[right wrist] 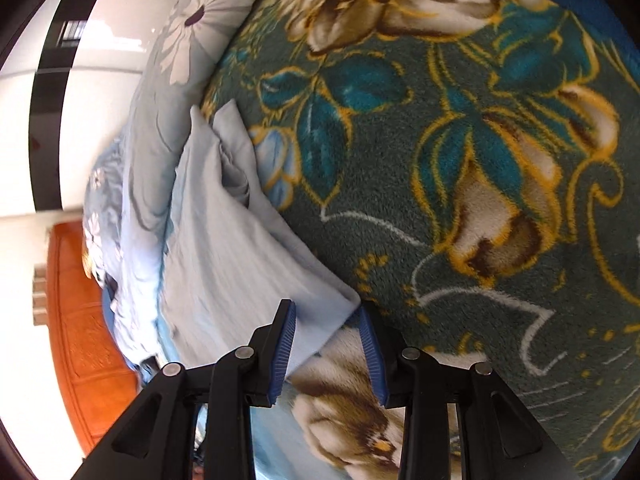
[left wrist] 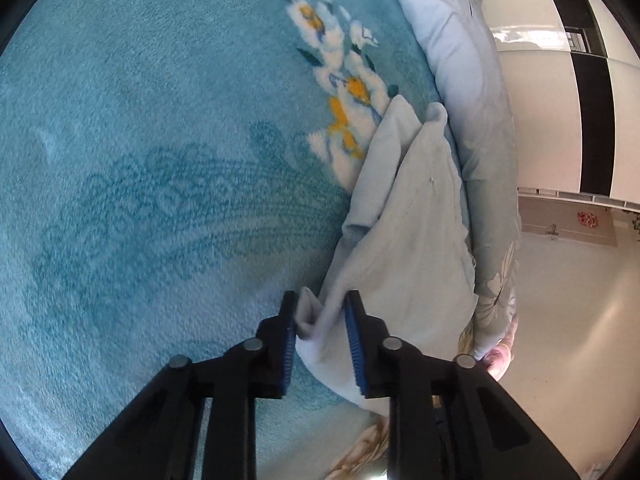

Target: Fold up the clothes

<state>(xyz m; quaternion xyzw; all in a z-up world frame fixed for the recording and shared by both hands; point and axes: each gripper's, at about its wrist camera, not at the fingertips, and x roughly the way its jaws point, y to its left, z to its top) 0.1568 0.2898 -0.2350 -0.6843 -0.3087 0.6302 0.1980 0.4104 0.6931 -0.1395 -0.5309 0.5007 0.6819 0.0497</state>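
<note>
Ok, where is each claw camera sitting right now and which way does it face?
Left wrist: on the left claw, angled down at the teal floral blanket; black arms and blue pads show, closed on a bunched edge of the pale blue garment.
Right wrist: on the right claw, angled down at the green floral blanket; its pads straddle a garment corner, grip unclear.
Shared: the pale blue garment and the light floral quilt beside it.

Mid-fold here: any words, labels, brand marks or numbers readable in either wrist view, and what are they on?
None readable in either view.
Pale blue garment: no tag or print visible.
Blanket: floral pattern only.
Red emblem on the far wall: too small and blurred to read.
</note>
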